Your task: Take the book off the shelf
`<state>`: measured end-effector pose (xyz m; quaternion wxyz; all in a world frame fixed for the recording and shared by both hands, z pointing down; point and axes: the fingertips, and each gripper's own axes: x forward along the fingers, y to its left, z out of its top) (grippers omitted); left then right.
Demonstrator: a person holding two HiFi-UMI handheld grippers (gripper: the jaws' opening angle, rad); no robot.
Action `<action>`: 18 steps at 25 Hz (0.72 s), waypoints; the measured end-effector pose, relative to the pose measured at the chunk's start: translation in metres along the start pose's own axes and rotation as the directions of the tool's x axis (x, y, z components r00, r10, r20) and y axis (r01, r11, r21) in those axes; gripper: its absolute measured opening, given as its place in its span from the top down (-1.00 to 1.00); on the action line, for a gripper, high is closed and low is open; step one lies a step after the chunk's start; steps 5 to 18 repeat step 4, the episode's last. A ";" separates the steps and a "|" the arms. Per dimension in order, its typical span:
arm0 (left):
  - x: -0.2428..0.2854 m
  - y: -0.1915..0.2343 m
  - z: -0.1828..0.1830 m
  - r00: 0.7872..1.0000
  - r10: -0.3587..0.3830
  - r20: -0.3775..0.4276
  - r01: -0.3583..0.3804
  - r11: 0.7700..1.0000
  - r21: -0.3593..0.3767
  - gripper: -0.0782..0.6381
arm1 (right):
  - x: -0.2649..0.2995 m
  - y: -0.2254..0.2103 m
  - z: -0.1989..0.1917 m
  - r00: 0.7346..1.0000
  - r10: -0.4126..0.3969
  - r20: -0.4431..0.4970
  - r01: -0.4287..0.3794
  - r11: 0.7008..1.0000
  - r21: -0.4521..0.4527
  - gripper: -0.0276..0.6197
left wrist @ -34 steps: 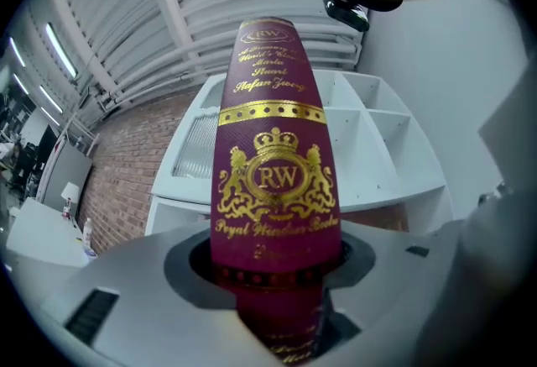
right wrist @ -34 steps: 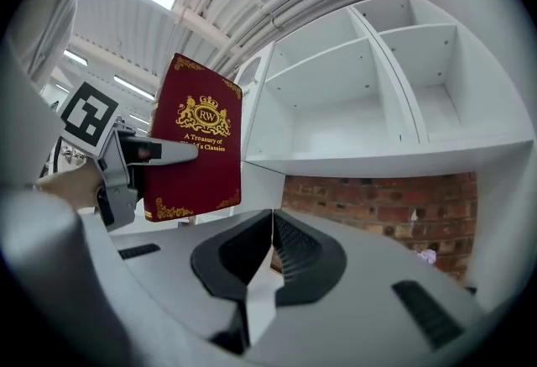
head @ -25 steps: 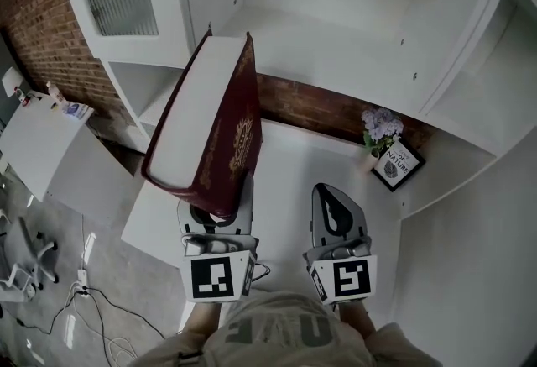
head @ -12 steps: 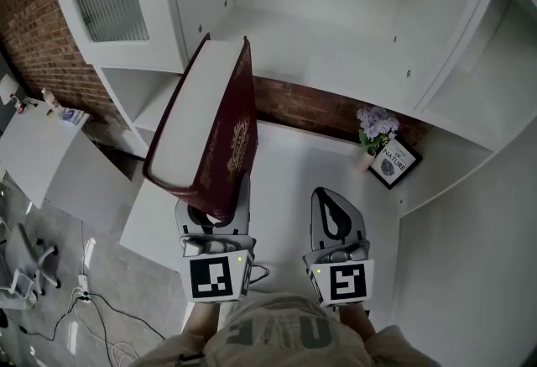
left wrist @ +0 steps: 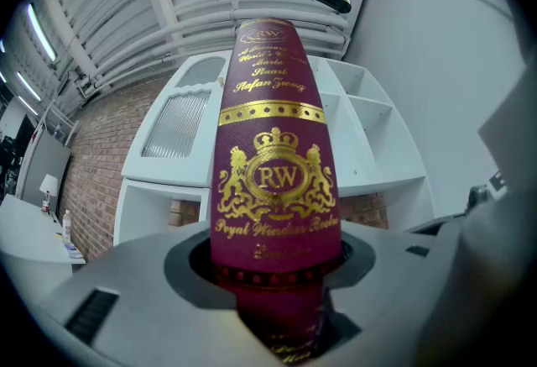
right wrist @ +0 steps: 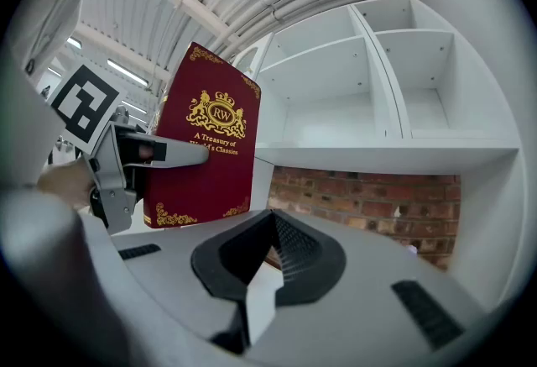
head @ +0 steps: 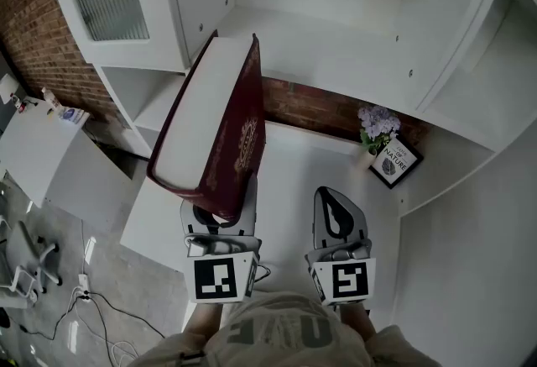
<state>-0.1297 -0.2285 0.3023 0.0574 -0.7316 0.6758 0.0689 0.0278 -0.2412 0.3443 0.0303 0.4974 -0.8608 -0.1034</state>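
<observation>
Left gripper (head: 220,218) clamps the book (head: 214,126) by its spine; right gripper (head: 339,221) is closed, empty. Hold firm and draw it near, clear of the shelf (head: 336,46).

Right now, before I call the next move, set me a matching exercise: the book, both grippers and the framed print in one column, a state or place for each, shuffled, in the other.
Column one:
1. book
2. left gripper
3. right gripper
4. framed print

Column two:
A. fingers together, nothing between them
B. stands on the white ledge beside the purple flowers
C. dark red with a gold crest, held in the air
D. fingers clamped on the book

Pairs: 1-C, 2-D, 3-A, 4-B.
</observation>
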 end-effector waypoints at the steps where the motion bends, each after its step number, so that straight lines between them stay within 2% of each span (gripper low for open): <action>1: 0.000 -0.001 0.001 1.000 -0.004 0.000 0.004 1.000 0.002 0.10 | 0.000 0.000 0.001 1.000 -0.001 -0.001 0.001 1.000 0.000 0.87; 18: 0.000 -0.003 0.002 1.000 -0.013 -0.003 0.013 1.000 0.006 0.10 | -0.001 0.001 0.001 1.000 -0.001 -0.003 0.001 1.000 0.001 0.87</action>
